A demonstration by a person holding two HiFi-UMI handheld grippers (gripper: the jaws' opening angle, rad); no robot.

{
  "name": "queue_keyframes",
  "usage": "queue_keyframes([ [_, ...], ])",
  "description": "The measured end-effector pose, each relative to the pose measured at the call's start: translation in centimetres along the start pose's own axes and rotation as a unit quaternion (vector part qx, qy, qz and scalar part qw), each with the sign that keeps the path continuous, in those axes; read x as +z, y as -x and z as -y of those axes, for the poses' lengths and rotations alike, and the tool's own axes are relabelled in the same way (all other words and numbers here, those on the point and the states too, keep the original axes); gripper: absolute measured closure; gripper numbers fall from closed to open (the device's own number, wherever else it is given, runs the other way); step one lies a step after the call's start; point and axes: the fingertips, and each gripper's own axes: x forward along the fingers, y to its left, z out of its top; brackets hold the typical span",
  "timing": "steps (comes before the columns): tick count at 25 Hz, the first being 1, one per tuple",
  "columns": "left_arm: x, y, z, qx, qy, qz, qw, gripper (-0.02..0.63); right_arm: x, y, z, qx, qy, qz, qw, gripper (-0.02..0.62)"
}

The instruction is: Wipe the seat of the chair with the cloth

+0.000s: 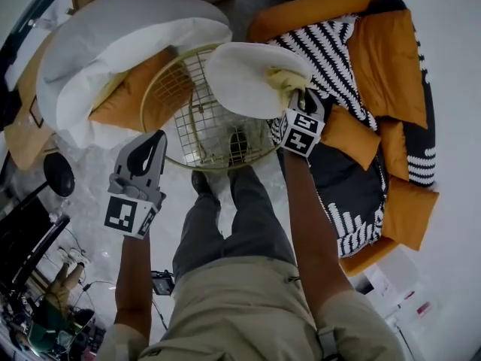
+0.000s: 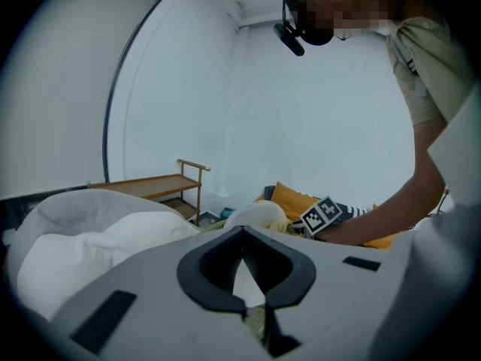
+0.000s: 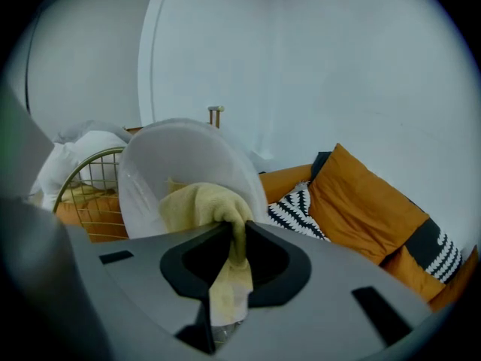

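White pillows (image 1: pixel 113 43) lie at the left. The left tool (image 1: pixel 154 141) hovers over the gold wire chair's (image 1: pixel 197 122) rim, its jaws closed together on nothing. The chair's white round seat (image 1: pixel 240 77) sits tilted, the yellow cloth (image 1: pixel 284 81) pressed against its right edge. The right tool (image 1: pixel 297 100) grips that cloth tightly. Orange cushions (image 1: pixel 387 59) and a black-and-white striped one (image 1: pixel 323 40) fill the right.

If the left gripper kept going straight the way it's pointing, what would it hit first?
Probably the gold wire chair, near its rim. The left gripper points at it with nothing visible between them, though depth is hard to judge from the head view.
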Motion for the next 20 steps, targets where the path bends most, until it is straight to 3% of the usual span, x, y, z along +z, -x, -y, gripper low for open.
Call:
queue_keyframes([
  [8,-2.8,3.3,-2.6,0.041,0.023,-0.010,0.9988,0.591,-0.4,-3.8,-17.4,0.125,0.072,-0.026,0.989,0.526],
  [11,-3.4,4.1,-3.1,0.050,0.028,-0.013,0.9983,0.591,-0.3,-3.8,-20.7,0.142,0.081,-0.033,0.986,0.526],
  [15,-3.5,4.4,-3.2,0.051,0.030,-0.013,0.9982,0.591,-0.7,-3.4,-19.6,0.135,0.080,-0.034,0.987,0.527],
  [20,-2.5,2.9,-2.3,0.033,0.019,-0.008,0.9993,0.591,-1.8,-3.0,-10.8,0.075,0.048,-0.035,0.995,0.526],
])
